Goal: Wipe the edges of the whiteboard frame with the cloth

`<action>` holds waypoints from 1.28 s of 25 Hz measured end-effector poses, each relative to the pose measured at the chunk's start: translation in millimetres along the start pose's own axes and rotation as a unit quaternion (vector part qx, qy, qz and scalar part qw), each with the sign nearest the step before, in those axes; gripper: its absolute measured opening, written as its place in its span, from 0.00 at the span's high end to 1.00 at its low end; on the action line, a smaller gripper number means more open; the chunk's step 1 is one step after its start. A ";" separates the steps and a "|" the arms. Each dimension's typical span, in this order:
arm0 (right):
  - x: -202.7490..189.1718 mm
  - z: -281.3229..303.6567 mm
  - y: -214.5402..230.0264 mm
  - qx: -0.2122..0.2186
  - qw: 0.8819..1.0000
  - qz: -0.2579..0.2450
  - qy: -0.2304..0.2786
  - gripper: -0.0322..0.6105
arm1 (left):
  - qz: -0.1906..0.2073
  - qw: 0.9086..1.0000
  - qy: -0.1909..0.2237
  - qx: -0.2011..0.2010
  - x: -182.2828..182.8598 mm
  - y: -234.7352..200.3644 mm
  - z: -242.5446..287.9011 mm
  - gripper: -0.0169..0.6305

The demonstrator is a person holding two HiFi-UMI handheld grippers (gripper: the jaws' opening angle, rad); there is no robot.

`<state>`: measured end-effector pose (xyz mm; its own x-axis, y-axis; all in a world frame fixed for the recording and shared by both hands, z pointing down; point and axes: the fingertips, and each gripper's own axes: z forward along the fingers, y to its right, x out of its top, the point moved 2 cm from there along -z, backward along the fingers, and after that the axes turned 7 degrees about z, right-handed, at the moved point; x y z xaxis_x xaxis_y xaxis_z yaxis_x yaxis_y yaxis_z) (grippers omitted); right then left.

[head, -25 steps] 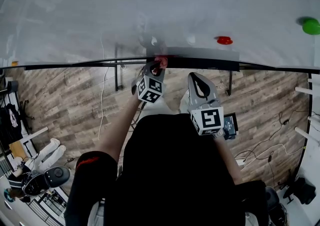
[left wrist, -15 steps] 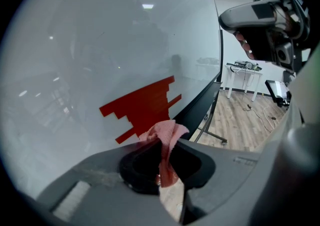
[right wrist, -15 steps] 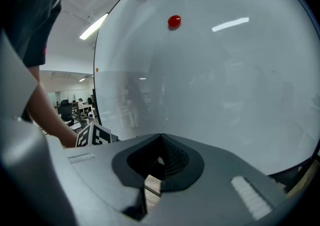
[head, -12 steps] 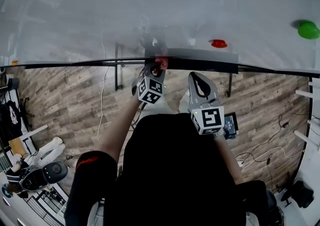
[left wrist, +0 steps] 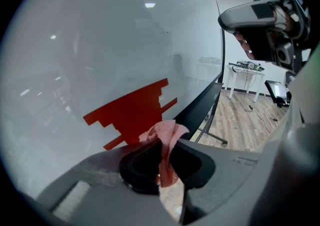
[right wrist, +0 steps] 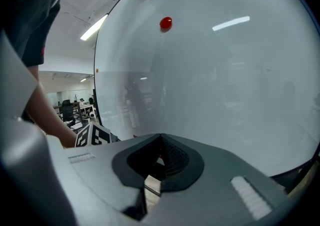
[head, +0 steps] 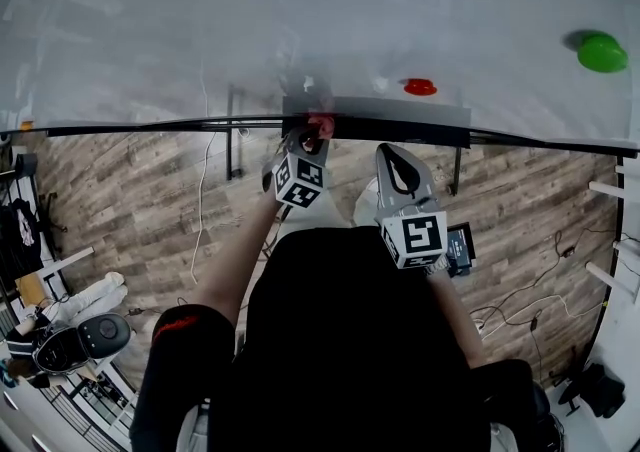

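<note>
The left tongs (head: 313,136) are clamped on a pink cloth (left wrist: 167,132). A bunched tuft of it sticks out past the tips at 12 o'clock. From the head view that tuft sits right at the black whiteboard frame (head: 150,126) along the board's lower edge. It looks to be touching, or very nearly, though I cannot be certain of contact. Gripping the cloth with a wad left proud makes sense, since soft fabric rather than the hard tips then meets the frame.

The right tongs (head: 393,154) are closed together with nothing between them. They sit just beside the left pair at its 3 o'clock, a little short of the frame. My guess is that they are simply parked out of the way, since one cloth needs only one tool.

On the whiteboard (head: 200,20) itself, a red magnet (head: 420,87) sits above the frame at about 1 o'clock from the cloth. A green magnet (head: 602,52) is far off toward 2 o'clock. A red stepped mark (left wrist: 132,115) shows on the board close to the cloth. The wiping appears to be in hand along the bottom edge, with long stretches of frame lying toward 9 and 3 o'clock.
</note>
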<state>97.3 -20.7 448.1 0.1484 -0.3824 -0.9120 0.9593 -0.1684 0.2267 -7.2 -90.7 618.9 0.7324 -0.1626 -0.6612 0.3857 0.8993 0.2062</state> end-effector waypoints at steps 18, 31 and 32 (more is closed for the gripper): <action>-0.2 -15.3 20.8 0.009 1.000 -0.002 -0.001 0.95 | -0.006 1.000 -0.007 0.006 16.6 15.9 10.1 0.90; -0.2 -28.6 33.6 0.019 1.000 -0.005 -0.001 0.95 | -0.017 1.000 -0.008 0.013 30.6 30.7 17.4 0.90; -0.6 -29.4 35.1 0.019 1.000 -0.005 -0.001 0.95 | -0.018 1.000 -0.008 0.013 31.6 31.7 18.2 0.90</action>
<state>138.0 0.3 446.5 0.1380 -0.3828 -0.9135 0.9508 -0.2072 0.2304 38.4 -74.7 617.6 0.7268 -0.2013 -0.6567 0.4265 0.8817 0.2017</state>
